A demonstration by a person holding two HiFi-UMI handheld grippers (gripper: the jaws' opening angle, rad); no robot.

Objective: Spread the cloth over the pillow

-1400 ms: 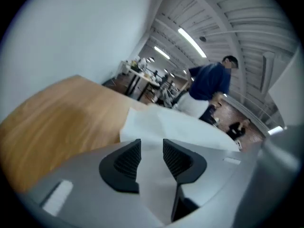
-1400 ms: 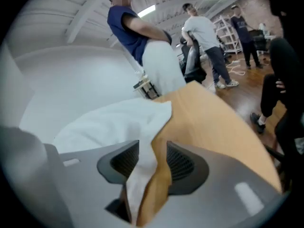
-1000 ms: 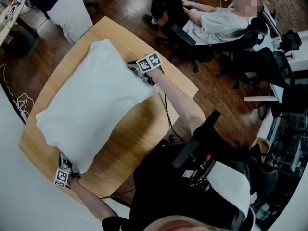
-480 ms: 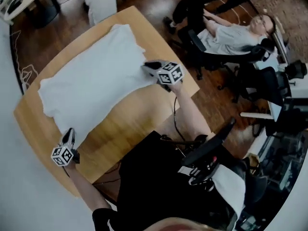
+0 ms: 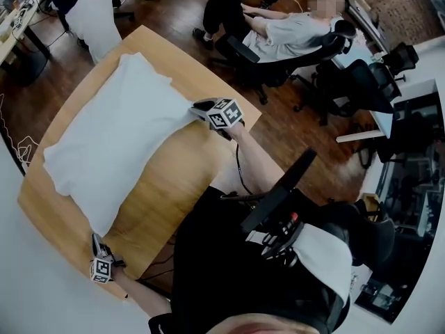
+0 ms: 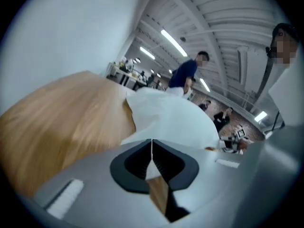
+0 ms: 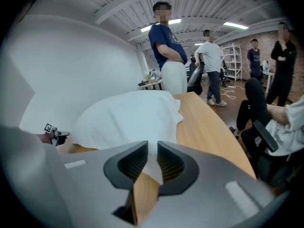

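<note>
— Since both near corners of the cloth (image 5: 111, 138) are pinched, how do I finish well?
— The left gripper (image 5: 94, 241) has its jaws fully together on one corner. The right gripper (image 5: 197, 106) nips the other, its slight gap stuffed with fabric. The cloth lies humped over the hidden pillow on the tabletop (image 5: 174, 179).
— So?
— Draw the hands apart evenly, edge taut, then lower it. Tugging hard would likely drag it off.
</note>
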